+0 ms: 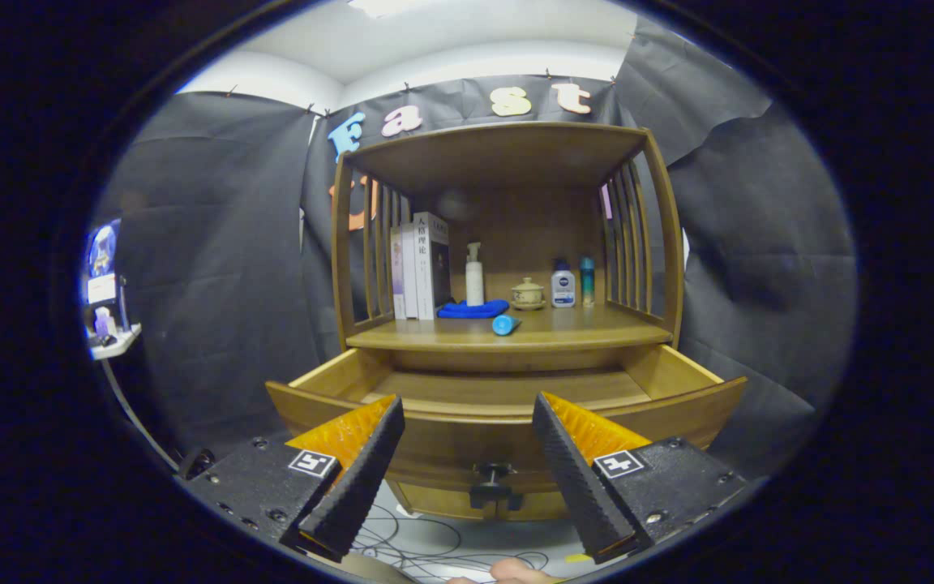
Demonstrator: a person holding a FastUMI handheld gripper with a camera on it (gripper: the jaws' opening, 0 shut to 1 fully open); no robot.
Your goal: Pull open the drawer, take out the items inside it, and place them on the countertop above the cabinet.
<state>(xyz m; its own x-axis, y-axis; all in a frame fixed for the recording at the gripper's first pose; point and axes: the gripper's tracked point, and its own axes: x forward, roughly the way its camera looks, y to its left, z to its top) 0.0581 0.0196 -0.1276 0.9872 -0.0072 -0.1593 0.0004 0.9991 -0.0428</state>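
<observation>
Status: drawer [507,389] pulled out, sitting just ahead of and between the fingers. Interior as seen from this angle appears bare wood; front part of drawer floor hidden behind front panel, so contents there cannot be confirmed.

Claw [467,442]: spread wide, holding nothing, nothing pinched between fingers. Drawer knob [493,478] sits low between the fingers, apart from both.

Counter [516,328] lies beyond the claw, above the drawer. On it, approx. centre: blue cylinder [505,324] lying on its side near the front edge, blue folded cloth [473,309] behind it. Further back: books [421,268] upright at the left, pump bottle [474,276] touching or just behind the cloth, small lidded pot [528,294], white bottle [563,285], teal bottle [587,281] at the right.

Step in hand (judgement): opening done; removal stage at or near its end, w/ cylinder and cloth probably the items taken out.

Next move (judgement): raise and tilt claw over drawer to check the hidden front area. If an item is found, lower open fingers to either side, close, lift clear of front panel, set down on a bare part of the counter. Keep clear of knob and side walls.
</observation>
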